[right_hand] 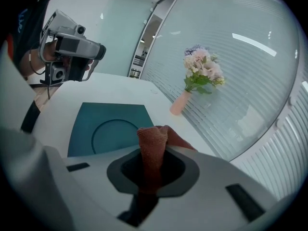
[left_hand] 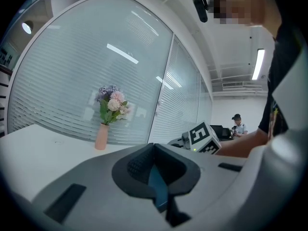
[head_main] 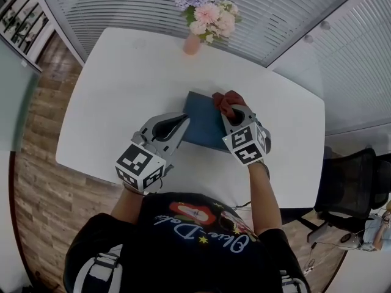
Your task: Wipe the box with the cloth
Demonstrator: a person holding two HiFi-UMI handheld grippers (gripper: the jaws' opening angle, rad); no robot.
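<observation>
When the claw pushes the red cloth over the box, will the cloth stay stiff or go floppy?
Probably floppy: the cloth bunches in soft folds in the shut right claw. It looks thin and light, so it may crumple rather than slide flat on the box.

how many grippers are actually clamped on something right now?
2. The left gripper is shut on the left edge of the box. The right gripper is shut on the cloth, over the box's far right part.
</observation>
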